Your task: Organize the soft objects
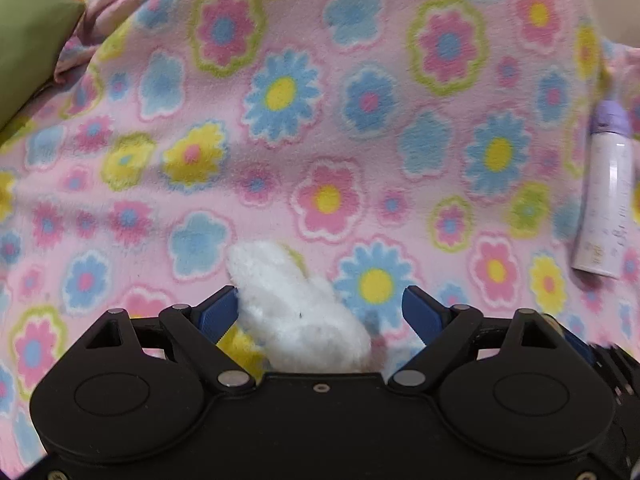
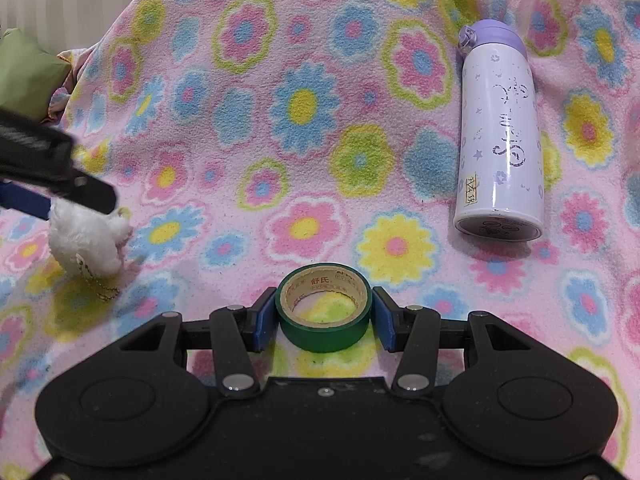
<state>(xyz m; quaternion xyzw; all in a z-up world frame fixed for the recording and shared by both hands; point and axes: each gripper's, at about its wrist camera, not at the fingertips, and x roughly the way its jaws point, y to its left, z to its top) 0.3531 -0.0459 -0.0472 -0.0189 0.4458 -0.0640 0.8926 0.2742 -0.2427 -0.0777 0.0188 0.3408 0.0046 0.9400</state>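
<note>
A small white plush toy [image 1: 296,312] lies on the flowered pink blanket [image 1: 320,120], between the wide-open jaws of my left gripper [image 1: 320,304]. Its left pad touches the toy; the right pad stands apart. The right wrist view shows the toy [image 2: 86,240] with a bead chain at the left, under the left gripper [image 2: 52,196]. My right gripper [image 2: 324,316] is around a green tape roll [image 2: 325,312] that lies flat on the blanket [image 2: 280,140]. Its pads sit close beside the roll with small gaps.
A white and purple bottle [image 2: 500,132] lies on its side at the right of the blanket; it also shows at the right edge of the left wrist view [image 1: 606,192]. A green cushion [image 1: 28,40] sits at the far left, and in the right wrist view [image 2: 24,76].
</note>
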